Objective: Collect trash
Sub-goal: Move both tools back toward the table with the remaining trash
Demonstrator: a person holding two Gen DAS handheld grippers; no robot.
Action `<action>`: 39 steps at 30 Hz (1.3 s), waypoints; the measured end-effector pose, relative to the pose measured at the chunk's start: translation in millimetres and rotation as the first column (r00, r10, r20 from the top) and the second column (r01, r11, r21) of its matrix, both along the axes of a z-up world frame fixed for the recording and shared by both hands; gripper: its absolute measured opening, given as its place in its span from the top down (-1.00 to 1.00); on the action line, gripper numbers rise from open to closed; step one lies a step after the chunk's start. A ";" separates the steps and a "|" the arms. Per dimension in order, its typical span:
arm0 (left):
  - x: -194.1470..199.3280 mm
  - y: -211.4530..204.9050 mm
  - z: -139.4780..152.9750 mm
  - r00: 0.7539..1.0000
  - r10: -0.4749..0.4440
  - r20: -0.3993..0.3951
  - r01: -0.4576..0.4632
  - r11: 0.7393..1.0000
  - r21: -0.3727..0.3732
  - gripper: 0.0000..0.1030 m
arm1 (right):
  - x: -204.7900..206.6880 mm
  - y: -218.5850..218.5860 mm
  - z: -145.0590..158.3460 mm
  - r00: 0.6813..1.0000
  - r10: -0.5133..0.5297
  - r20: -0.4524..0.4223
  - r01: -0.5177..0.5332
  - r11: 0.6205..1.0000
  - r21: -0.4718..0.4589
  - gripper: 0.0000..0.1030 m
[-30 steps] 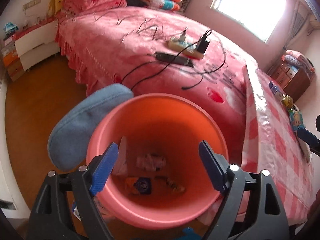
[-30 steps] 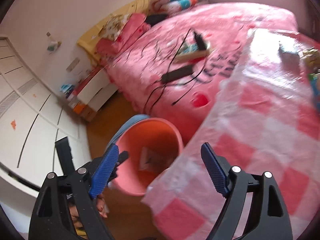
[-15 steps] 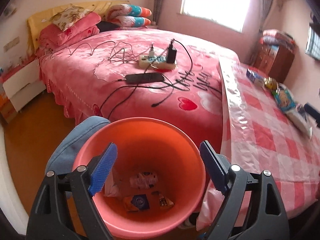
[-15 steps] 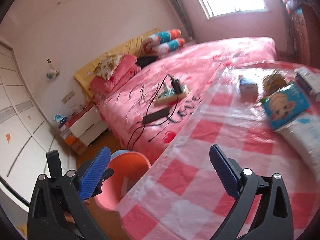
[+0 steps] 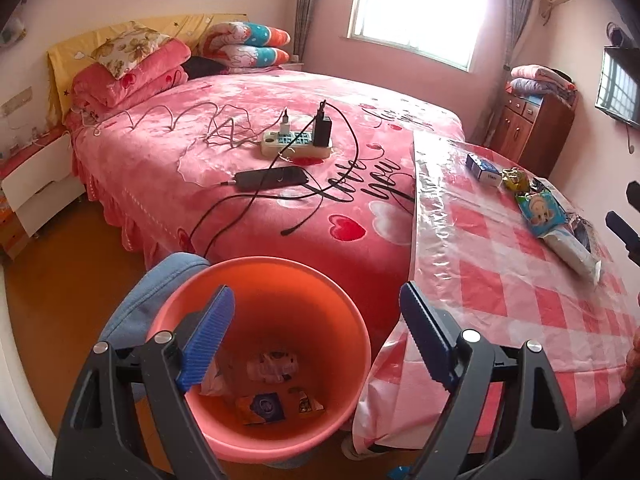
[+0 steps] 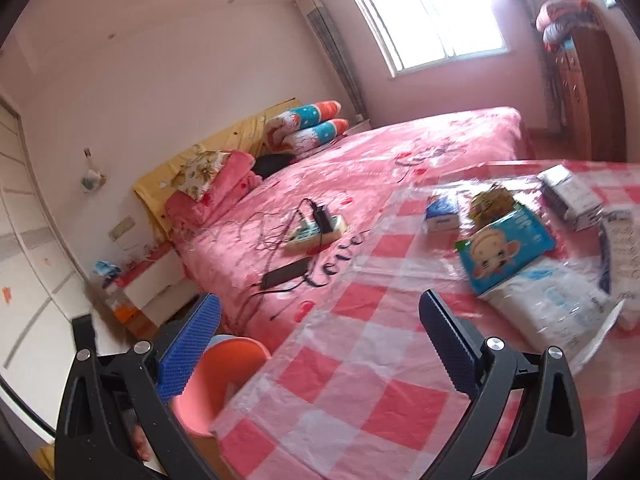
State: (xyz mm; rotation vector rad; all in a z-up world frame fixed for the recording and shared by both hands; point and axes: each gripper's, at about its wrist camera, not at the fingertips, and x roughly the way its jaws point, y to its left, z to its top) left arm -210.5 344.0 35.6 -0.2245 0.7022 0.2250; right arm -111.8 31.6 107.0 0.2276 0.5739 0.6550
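A pink-orange bin [image 5: 260, 320] stands on the floor beside the checked table [image 5: 500, 280], with several wrappers [image 5: 272, 366] at its bottom. My left gripper [image 5: 316, 336] is open and empty above the bin's mouth. My right gripper [image 6: 320, 344] is open and empty over the table's near edge [image 6: 360, 360]; the bin [image 6: 216, 380] shows at lower left. On the table's far side lie a small blue-white box [image 6: 442, 216], a yellow crumpled wrapper [image 6: 490, 202], a blue cartoon-face packet [image 6: 506, 248], a white tissue pack [image 6: 556, 304] and a white box [image 6: 570, 192].
A pink bed [image 5: 260, 140] fills the room behind the bin, with a power strip [image 5: 296, 142], a black adapter [image 5: 272, 178] and cables on it. A blue cushion [image 5: 148, 300] sits left of the bin. A wooden cabinet [image 5: 532, 124] stands at the far right.
Both grippers have risen and tilted up. The left one drew back from the bin. The right one swung from the bin side toward the table, and the items on it came into view.
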 end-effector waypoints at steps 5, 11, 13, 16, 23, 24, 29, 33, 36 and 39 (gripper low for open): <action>-1.6 -2.3 6.8 1.000 0.007 0.000 -0.007 1.000 -0.011 -0.66 | 1.6 -11.3 -4.9 1.000 -0.009 -0.030 0.009 1.000 -0.002 -0.91; -5.1 -2.5 23.3 0.999 0.030 0.017 -0.030 1.000 0.004 -0.66 | 4.6 -27.4 -13.4 0.998 -0.023 -0.066 0.023 1.000 0.001 -0.90; -3.8 -6.0 25.3 1.000 0.026 0.013 -0.026 1.000 0.007 -0.66 | 6.7 -34.2 -15.4 0.996 -0.030 -0.080 0.031 0.999 0.011 -0.90; -1.9 -13.9 27.7 1.000 0.012 0.011 -0.012 1.000 0.002 -0.66 | 9.9 -43.8 -19.1 0.994 -0.032 -0.106 0.035 0.999 0.028 -0.90; 7.8 -36.9 32.5 0.999 -0.034 0.002 0.034 0.999 -0.010 -0.66 | 12.4 -61.8 -27.2 0.991 -0.055 -0.126 0.058 0.998 0.024 -0.90; 8.8 -40.5 34.0 0.999 -0.040 0.005 0.040 0.999 -0.009 -0.66 | 12.5 -64.0 -28.1 0.991 -0.060 -0.122 0.063 0.998 0.021 -0.90; 16.4 -61.0 39.1 0.997 -0.081 0.008 0.081 0.997 -0.006 -0.66 | 10.9 -74.6 -30.1 0.991 -0.100 -0.090 0.099 0.995 -0.018 -0.90; 23.3 -77.8 38.8 0.993 -0.116 0.003 0.116 0.993 -0.012 -0.66 | 11.0 -83.6 -31.4 0.989 -0.124 -0.079 0.122 0.992 -0.037 -0.90; 30.5 -93.4 38.4 0.989 -0.147 -0.004 0.146 0.989 -0.018 -0.66 | 9.9 -92.2 -31.6 0.987 -0.143 -0.068 0.140 0.989 -0.049 -0.90; 37.3 -109.9 37.5 0.984 -0.179 -0.010 0.178 0.984 -0.021 -0.66 | 10.1 -100.7 -31.0 0.986 -0.157 -0.058 0.154 0.987 -0.051 -0.90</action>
